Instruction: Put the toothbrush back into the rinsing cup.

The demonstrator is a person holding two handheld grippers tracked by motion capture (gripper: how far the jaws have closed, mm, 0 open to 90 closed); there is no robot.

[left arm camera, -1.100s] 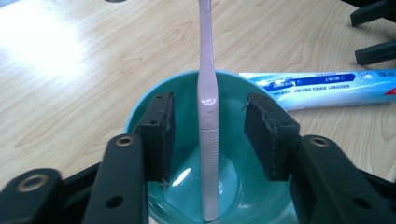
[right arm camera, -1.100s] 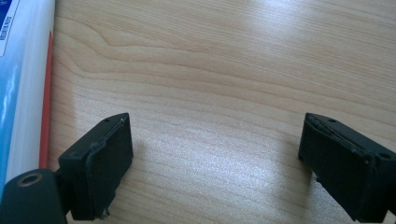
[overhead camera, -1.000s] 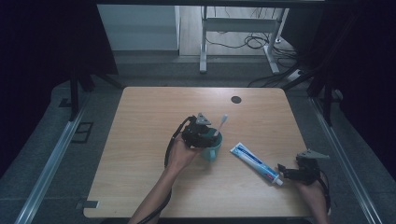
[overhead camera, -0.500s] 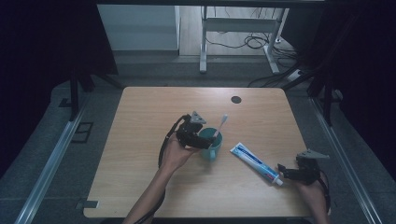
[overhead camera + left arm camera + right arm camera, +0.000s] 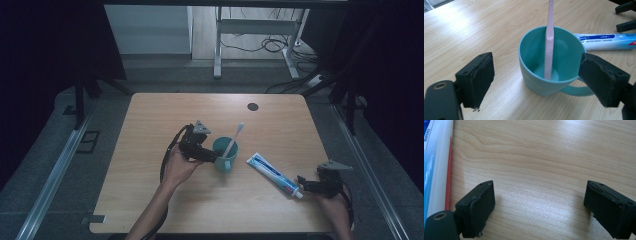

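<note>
Release, by the look of it: the left gripper (image 5: 206,154) has just been opening its jaws, and in the left gripper view they now stand wide on either side of the teal mug (image 5: 550,62), neither pad pressing on it. A second ago that gripper sat tight over the mug; we now see it drawn slightly off to the mug's left. The mug stands upright near the table's (image 5: 150,200) middle, pink toothbrush (image 5: 549,40) leaning inside (handle down, as far as we can tell). We judge the brush delivered. The toothpaste tube (image 5: 275,175) lies just right of the mug. The right gripper (image 5: 306,184) rests by the tube's cap, jaws wide, gripping nothing.
</note>
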